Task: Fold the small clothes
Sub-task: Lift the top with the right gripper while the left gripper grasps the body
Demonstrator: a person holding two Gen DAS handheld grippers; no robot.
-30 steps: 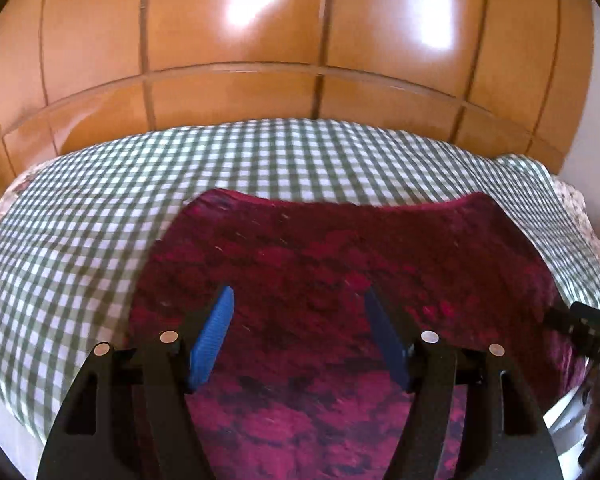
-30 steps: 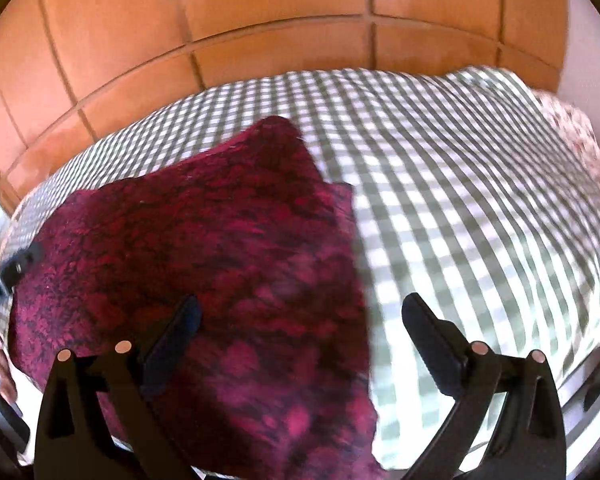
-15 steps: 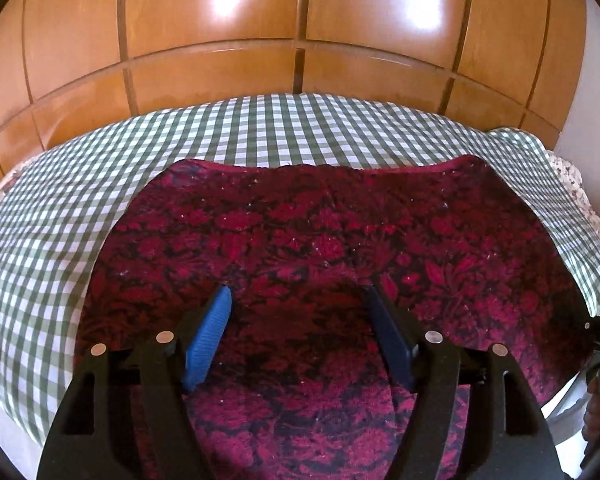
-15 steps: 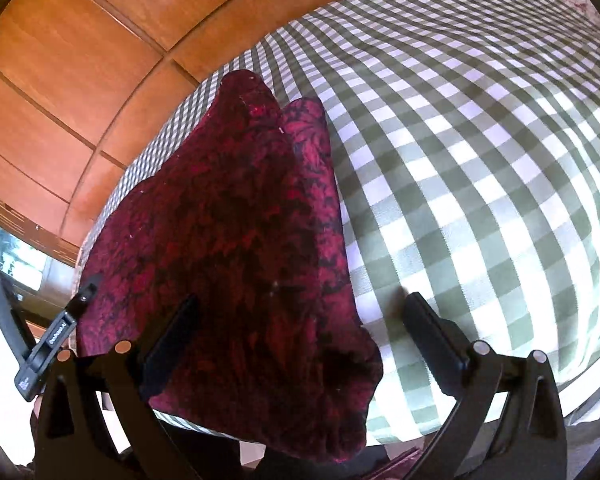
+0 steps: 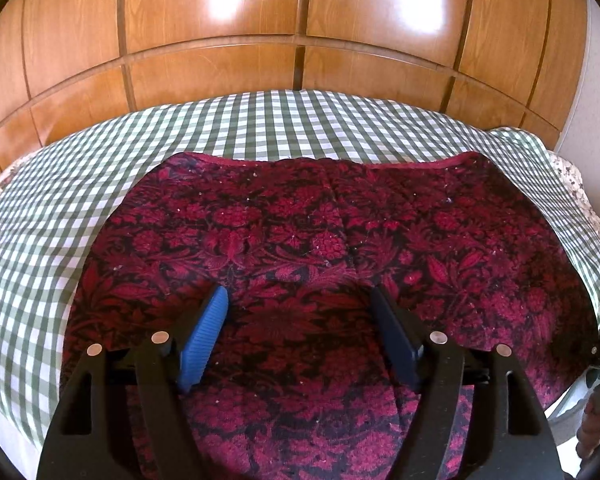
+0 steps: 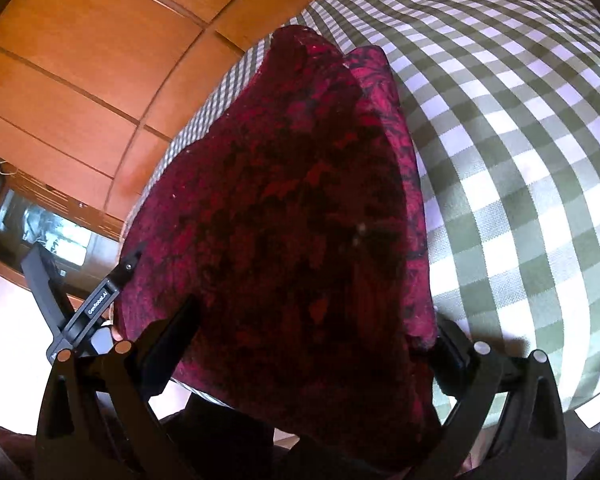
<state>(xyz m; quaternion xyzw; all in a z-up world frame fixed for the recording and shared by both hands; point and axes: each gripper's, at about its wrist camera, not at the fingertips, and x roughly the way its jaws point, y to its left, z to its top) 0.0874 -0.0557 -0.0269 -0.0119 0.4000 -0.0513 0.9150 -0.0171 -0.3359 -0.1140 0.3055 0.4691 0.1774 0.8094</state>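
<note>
On a bed dressed in a green-and-white checked sheet [image 5: 52, 216], a dark red floral garment [image 5: 324, 240] lies spread flat, its hemmed far edge running across the sheet and its near part hanging over the bed's front edge; behind the bed stands a glossy panelled wooden wardrobe [image 5: 220, 64] with 2 bright reflections. Seen from the left wrist, the left gripper [image 5: 300, 308] hangs over the near middle of the garment with its 2 blue pads [image 5: 204, 332] set apart and the jaws opening, cloth showing beneath the gap but neither pad pressing it; at the far right edge of that view a sliver of the other tool and some fingers [image 5: 588, 432] show beside the garment's right corner. From the right wrist, the left gripper's black body [image 6: 96, 304] appears at the garment's left side; the garment's right edge [image 6: 380, 128] shows 2 layers against the sheet [image 6: 520, 160]; the right gripper [image 6: 316, 320] straddles the garment's near corner with its jaws wide, the left finger [image 6: 176, 332] clear of the cloth, the right finger mostly hidden behind the draped fabric, so whether it touches cannot be told.
</note>
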